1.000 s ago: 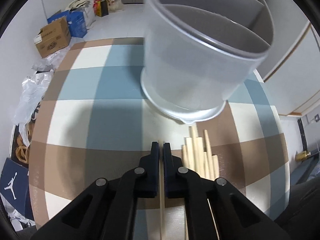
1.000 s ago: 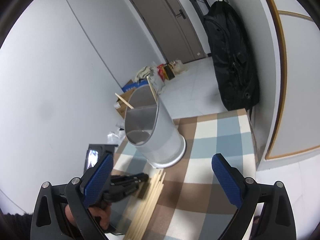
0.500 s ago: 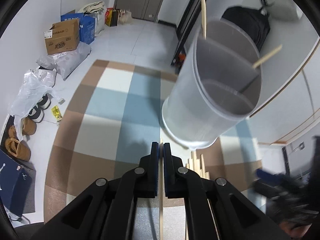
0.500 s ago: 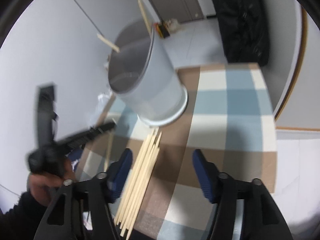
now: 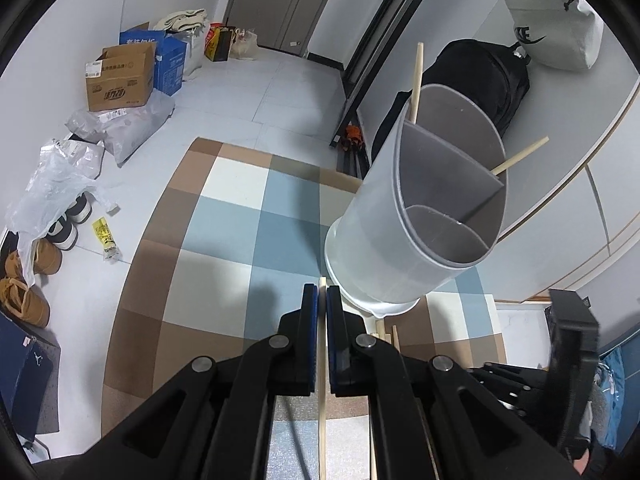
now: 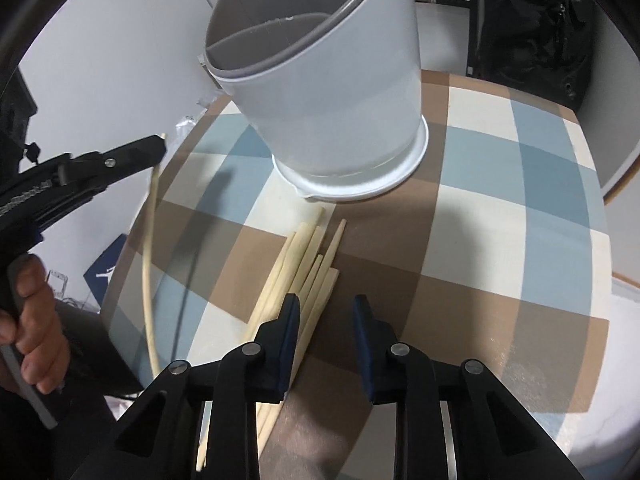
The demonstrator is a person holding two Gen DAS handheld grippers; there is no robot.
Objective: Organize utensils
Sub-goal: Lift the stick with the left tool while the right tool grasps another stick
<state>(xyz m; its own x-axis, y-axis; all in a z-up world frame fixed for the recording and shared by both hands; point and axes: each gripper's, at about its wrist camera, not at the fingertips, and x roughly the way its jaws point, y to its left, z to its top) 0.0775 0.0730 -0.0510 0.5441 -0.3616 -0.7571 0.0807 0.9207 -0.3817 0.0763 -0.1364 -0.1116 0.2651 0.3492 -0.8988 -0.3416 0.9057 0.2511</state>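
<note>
The left gripper (image 5: 322, 300) pinches one pale wooden chopstick (image 6: 149, 256) between closed fingers, raised above the checked bench (image 6: 516, 208). The right gripper (image 6: 325, 312) hovers with fingers narrowly parted over a loose bundle of chopsticks (image 6: 304, 276) lying near a round white plastic holder (image 5: 404, 240). Its grey divided insert holds two chopsticks (image 5: 416, 80).

Holder (image 6: 340, 92) smooth matt white plastic, grey liner. Chopsticks (image 6: 304, 276) pale bare wood. Tablecloth (image 6: 500, 208) matt checked cloth.
</note>
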